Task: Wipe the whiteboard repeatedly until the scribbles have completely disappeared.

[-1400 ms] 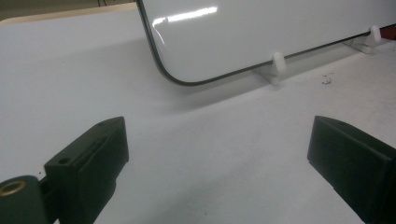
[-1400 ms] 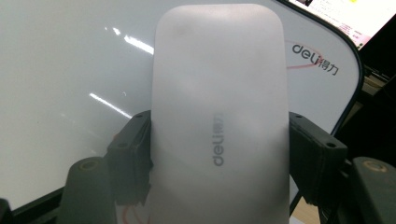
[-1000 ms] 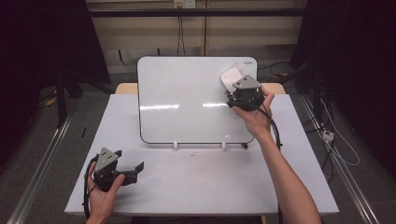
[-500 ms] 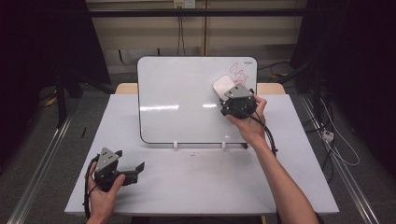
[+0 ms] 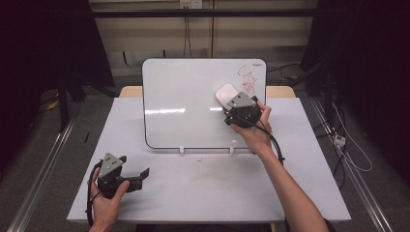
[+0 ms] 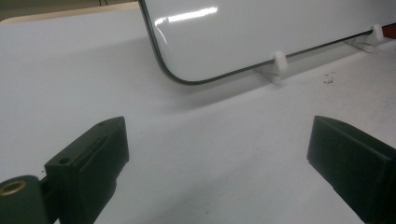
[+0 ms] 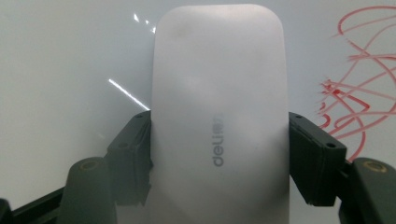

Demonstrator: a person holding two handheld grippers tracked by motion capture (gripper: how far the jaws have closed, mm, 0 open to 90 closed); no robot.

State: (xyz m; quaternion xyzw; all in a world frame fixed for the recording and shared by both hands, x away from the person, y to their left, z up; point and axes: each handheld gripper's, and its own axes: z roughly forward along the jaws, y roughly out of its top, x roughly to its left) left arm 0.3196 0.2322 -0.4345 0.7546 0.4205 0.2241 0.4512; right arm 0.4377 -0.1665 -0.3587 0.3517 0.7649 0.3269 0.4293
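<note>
Moved left off the scribble (image 5: pixel 248 79), right gripper (image 5: pixel 231 104) clasps eraser (image 7: pixel 219 116) lengthwise; left gripper (image 6: pixel 217 158) gapes.

The eraser's (image 7: pixel 218 116) lower end (past its grey logo) is cut off by the right gripper view's bottom edge.

White eraser (image 7: pixel 217 121); red scribble (image 5: pixel 247 79); white whiteboard (image 5: pixel 183 101)

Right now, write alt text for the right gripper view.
A white eraser is clamped between the right gripper's two black jaws, held against a whiteboard. Red scribbles mark the board to its right.
</note>
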